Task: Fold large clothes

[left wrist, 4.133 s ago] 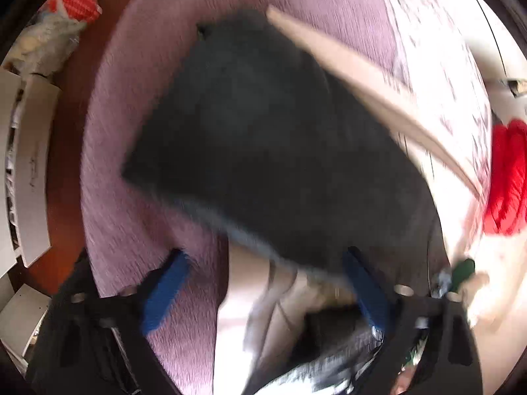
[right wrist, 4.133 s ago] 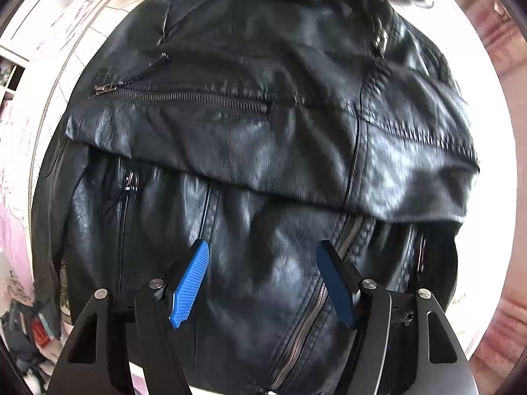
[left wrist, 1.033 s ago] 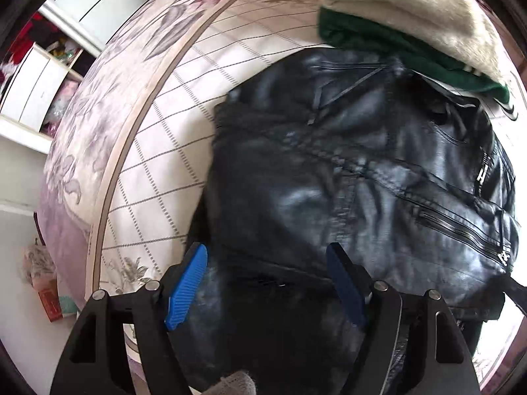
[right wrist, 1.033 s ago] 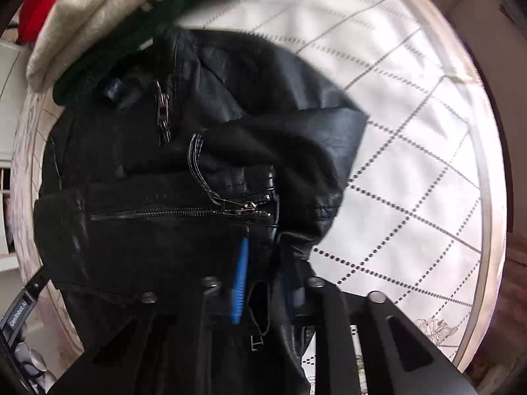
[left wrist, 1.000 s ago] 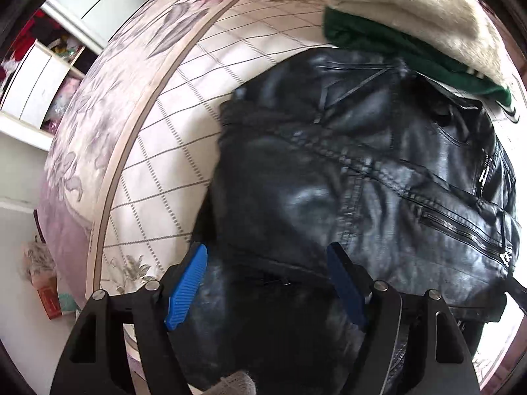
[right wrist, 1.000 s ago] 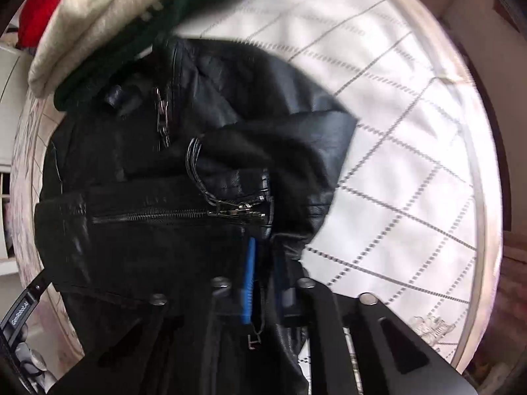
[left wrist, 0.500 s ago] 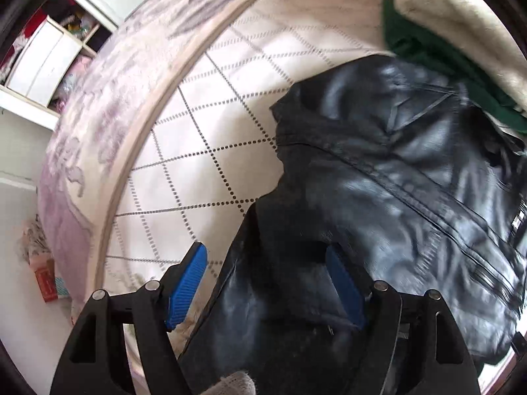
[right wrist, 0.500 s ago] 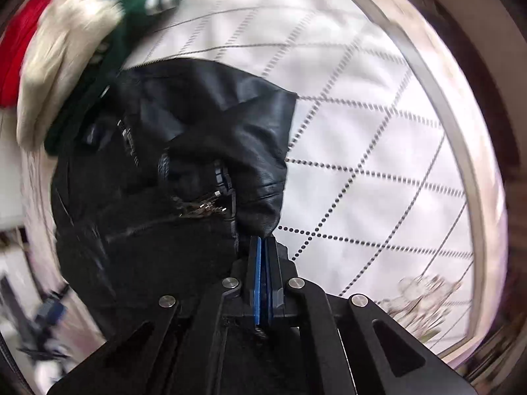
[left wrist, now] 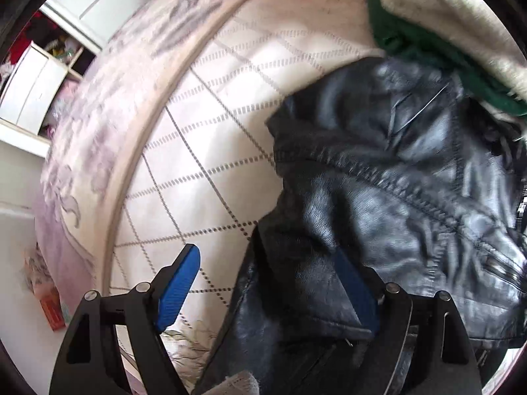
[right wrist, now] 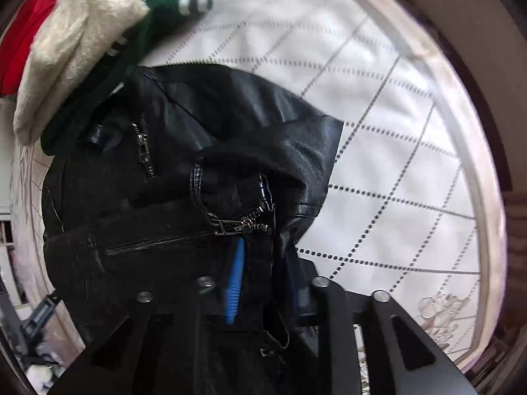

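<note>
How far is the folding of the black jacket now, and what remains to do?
The black leather jacket already lies doubled over on the quilted bedspread. In hand: the right gripper pinches its edge near the zipper, while the left gripper is open over the other side. The bundle looks loose, so tidying and releasing probably remain.

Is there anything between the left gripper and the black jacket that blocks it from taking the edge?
Nothing visible blocks it. The left gripper is open, and the leather jacket edge already lies between its jaws. The green and cream clothes are beyond the jacket.
</note>
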Demonstrator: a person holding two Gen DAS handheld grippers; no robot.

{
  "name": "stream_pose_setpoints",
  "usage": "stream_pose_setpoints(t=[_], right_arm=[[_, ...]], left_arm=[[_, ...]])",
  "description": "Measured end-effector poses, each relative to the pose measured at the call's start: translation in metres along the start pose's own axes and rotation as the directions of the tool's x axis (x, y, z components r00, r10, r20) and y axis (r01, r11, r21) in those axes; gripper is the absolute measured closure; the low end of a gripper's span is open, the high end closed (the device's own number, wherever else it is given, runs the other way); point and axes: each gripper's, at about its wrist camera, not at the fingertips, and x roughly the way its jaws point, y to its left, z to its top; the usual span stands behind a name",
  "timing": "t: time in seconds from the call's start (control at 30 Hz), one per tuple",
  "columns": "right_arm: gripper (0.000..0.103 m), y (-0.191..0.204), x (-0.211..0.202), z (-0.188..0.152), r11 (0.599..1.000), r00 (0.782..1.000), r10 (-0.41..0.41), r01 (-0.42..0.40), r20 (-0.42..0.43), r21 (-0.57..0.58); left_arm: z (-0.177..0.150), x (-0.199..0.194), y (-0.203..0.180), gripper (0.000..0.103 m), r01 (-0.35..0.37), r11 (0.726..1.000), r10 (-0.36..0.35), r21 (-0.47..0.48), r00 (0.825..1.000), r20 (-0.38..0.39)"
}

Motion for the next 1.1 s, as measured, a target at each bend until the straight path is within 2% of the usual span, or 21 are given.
stream_pose_setpoints(t=[0.1, 0.17, 0.23, 0.3, 0.37, 0.43, 0.47, 0.5, 0.57, 0.63, 0.73, 0.77, 0.8, 0.93, 1.03, 1.1], right_arm=[[0.082, 0.013, -0.025, -0.013, 0.999, 0.999, -0.019, 0.020, 0.032, -0.027], [0.078, 0.015, -0.024, -0.018, 0.997, 0.998, -0.055, 0.053, -0.024, -0.062], [0.074, 0.003, -0.016, -0.014, 0.998, 0.995, -0.062, 0.059, -0.081, -0.028], [0.074, -0.015, -0.015, -0.013, 0.998, 0.996, 0.005, 0.001, -0.087, 0.069], [0.074, -0.031, -0.019, -0.009, 0.987, 0.996, 0.077, -0.069, -0.048, 0.142], [0.072, -0.037, -0.022, -0.005, 0.984, 0.996, 0.094, -0.094, 0.007, 0.152], [0.062, -0.036, -0.016, -0.001, 0.988, 0.997, 0.082, -0.083, 0.011, 0.131], [0.057, -0.035, -0.009, 0.007, 0.991, 0.998, 0.066, -0.065, -0.008, 0.119], [0.057, -0.030, 0.006, 0.010, 0.992, 0.995, 0.088, -0.082, -0.054, 0.097], [0.070, -0.024, 0.003, 0.007, 0.999, 1.000, 0.027, -0.027, -0.016, 0.044], [0.078, -0.009, -0.018, -0.008, 0.998, 0.997, -0.034, 0.037, 0.069, -0.045], [0.097, -0.006, -0.028, -0.014, 0.995, 0.992, -0.066, 0.073, 0.107, -0.064], [0.101, -0.007, -0.035, -0.017, 0.995, 0.990, -0.064, 0.072, 0.125, -0.064], [0.101, -0.016, -0.068, -0.026, 1.000, 0.986, 0.012, -0.013, 0.167, 0.002], [0.101, -0.033, -0.066, -0.022, 0.994, 0.991, 0.082, -0.089, 0.109, 0.061], [0.100, -0.038, -0.055, -0.010, 0.994, 0.993, 0.082, -0.088, 0.081, 0.068]], left_arm=[[0.003, -0.023, 0.001, 0.019, 0.014, 1.000, -0.014, 0.009, 0.998, 0.054], [0.008, -0.028, -0.001, 0.019, 0.001, 0.999, -0.004, 0.033, 0.997, 0.080], [0.010, -0.023, -0.002, 0.019, -0.008, 0.999, 0.005, 0.049, 0.997, 0.072], [0.012, -0.017, -0.003, 0.019, -0.006, 0.999, 0.003, 0.047, 0.998, 0.055], [0.012, -0.012, -0.003, 0.019, -0.004, 0.999, 0.002, 0.044, 0.999, 0.048], [0.014, -0.010, -0.004, 0.019, -0.007, 0.999, 0.005, 0.042, 0.999, 0.046], [0.014, -0.007, -0.006, 0.019, -0.007, 0.999, 0.005, 0.041, 0.999, 0.043], [0.013, -0.006, -0.009, 0.019, -0.010, 0.999, 0.008, 0.043, 0.999, 0.038], [0.012, 0.000, -0.013, 0.019, -0.014, 0.999, 0.013, 0.049, 1.000, 0.027], [0.011, 0.003, -0.015, 0.019, -0.021, 0.998, 0.020, 0.056, 1.000, 0.018], [0.010, -0.003, -0.017, 0.019, -0.026, 0.997, 0.024, 0.066, 0.999, 0.035], [0.009, -0.006, -0.017, 0.019, -0.030, 0.997, 0.027, 0.071, 0.999, 0.041], [0.008, -0.010, -0.017, 0.019, -0.031, 0.997, 0.028, 0.074, 0.999, 0.046], [0.007, -0.024, -0.012, 0.019, -0.015, 0.998, 0.011, 0.066, 0.998, 0.061], [0.008, -0.028, -0.011, 0.019, -0.012, 0.998, 0.007, 0.064, 0.998, 0.067], [0.008, -0.026, -0.011, 0.019, -0.012, 0.998, 0.008, 0.062, 0.998, 0.063]])
